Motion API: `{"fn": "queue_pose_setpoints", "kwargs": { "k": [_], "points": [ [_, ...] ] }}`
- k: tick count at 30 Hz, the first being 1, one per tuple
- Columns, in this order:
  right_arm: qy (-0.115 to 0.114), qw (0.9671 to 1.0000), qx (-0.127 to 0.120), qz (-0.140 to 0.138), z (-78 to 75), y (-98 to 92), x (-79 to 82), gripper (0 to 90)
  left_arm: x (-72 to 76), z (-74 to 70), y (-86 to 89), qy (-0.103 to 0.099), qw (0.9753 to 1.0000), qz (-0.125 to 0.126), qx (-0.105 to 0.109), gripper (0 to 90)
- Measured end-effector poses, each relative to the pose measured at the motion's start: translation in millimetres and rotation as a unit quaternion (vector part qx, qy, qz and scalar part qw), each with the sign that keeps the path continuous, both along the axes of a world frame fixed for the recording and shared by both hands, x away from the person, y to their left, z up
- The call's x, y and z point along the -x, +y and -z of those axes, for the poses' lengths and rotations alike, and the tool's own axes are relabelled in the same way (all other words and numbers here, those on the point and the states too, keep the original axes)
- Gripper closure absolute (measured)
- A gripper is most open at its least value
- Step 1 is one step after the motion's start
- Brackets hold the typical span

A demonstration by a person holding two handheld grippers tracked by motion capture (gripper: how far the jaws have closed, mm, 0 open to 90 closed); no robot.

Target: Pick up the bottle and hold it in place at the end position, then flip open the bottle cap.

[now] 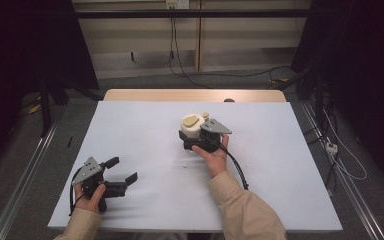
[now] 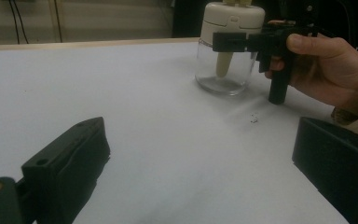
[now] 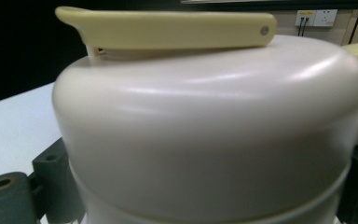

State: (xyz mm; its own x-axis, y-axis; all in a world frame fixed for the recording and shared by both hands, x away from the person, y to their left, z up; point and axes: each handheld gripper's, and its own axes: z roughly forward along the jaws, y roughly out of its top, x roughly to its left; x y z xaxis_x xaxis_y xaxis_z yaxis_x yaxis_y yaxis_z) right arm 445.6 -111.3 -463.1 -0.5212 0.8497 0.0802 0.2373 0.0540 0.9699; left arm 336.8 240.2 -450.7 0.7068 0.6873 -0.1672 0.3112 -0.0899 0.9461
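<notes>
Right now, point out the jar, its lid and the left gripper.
jar [image 2: 223,74], left gripper view, on the clear glass body.
lid [image 3: 205,121], right gripper view, on the cream dome's front.
left gripper [image 1: 121,171], high view, midway between its open jaw tips.

Overhead camera above the tabletop [image 1: 145,130], left gripper camera low and farther, right pressed against the shared jar [image 2: 226,51].
</notes>
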Motion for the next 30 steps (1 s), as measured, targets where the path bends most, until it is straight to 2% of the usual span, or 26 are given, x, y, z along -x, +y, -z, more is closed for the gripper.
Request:
{"fn": "queue_pose_setpoints", "kwargs": {
  "k": [6, 8, 12, 17, 21, 26, 28, 30],
  "points": [
    [0.008, 1.0000, 0.002, -0.005, -0.1, -2.4, 1.3, 6.5, -0.5, 0.8, -0.7, -0.002, 1.0000, -0.006, -0.002, 3.1],
    [0.008, 0.9999, 0.003, -0.006, -0.2, -2.5, 1.8, 6.5, -1.7, 1.3, -1.7, -0.003, 0.9999, -0.004, -0.009, 3.0],
    [0.014, 0.9999, -0.005, -0.007, 0.0, -4.5, 1.0, 6.4, -3.5, 1.3, -3.9, -0.001, 1.0000, 0.003, -0.009, 3.0],
    [0.019, 0.9998, -0.002, -0.011, -0.2, -5.8, 1.5, 6.4, -2.1, -0.9, -5.7, -0.006, 1.0000, 0.006, -0.003, 3.1],
    [0.020, 0.9997, 0.000, -0.013, -0.3, -6.2, 1.8, 6.3, -4.0, 0.0, -6.2, 0.000, 1.0000, 0.010, -0.001, 3.0],
    [0.022, 0.9997, 0.001, -0.013, -0.7, -5.9, 1.6, 6.4, -4.4, -0.4, -7.4, -0.001, 0.9999, 0.013, 0.001, 3.0],
    [0.023, 0.9997, -0.001, -0.011, -1.0, -5.7, 1.5, 6.4, -4.4, -0.2, -8.3, 0.003, 0.9998, 0.017, -0.008, 3.1],
    [0.021, 0.9997, 0.002, -0.012, -0.7, -5.8, 1.7, 6.3, -4.1, -0.7, -9.2, 0.004, 0.9998, 0.018, -0.005, 3.1]
  ]
}}
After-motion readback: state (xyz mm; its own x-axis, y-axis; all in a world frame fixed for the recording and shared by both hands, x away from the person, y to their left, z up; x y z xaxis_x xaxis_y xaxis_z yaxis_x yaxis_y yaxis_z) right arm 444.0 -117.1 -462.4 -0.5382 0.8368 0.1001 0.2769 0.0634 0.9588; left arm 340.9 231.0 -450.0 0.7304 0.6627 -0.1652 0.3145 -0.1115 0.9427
